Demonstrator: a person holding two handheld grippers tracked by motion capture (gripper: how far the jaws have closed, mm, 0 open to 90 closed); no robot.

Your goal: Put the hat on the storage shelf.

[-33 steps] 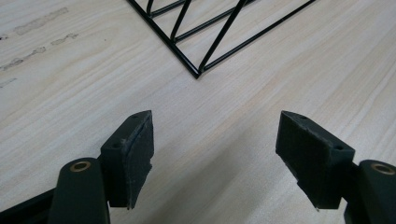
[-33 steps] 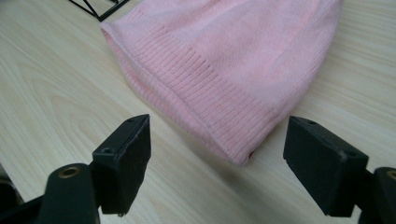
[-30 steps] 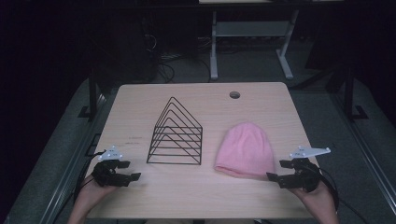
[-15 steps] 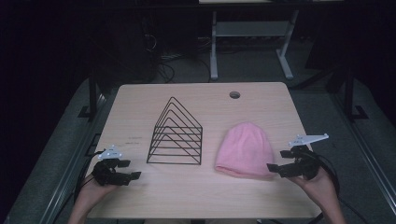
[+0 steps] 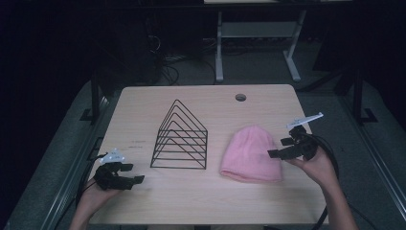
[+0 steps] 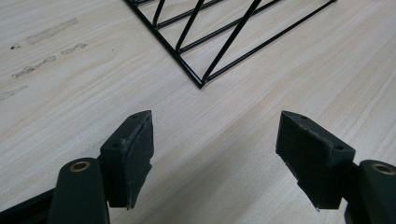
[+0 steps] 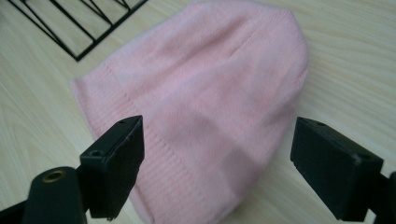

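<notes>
Pink knit, a beanie (image 5: 251,154), lies flat on our desk (image 5: 201,201), just right of the black wire rack (image 5: 180,137). Our right claw (image 5: 281,147) hovers at the beanie's right edge, jaws spread wide and empty. Our left claw (image 5: 129,173) sits low near the desk's front left, jaws apart, facing the rack's corner.

My high view looks forward and down over the whole table (image 5: 143,201); each gripper view sits low, close to the wood, facing along its jaws; all three share the wire rack (image 5: 181,138).
</notes>
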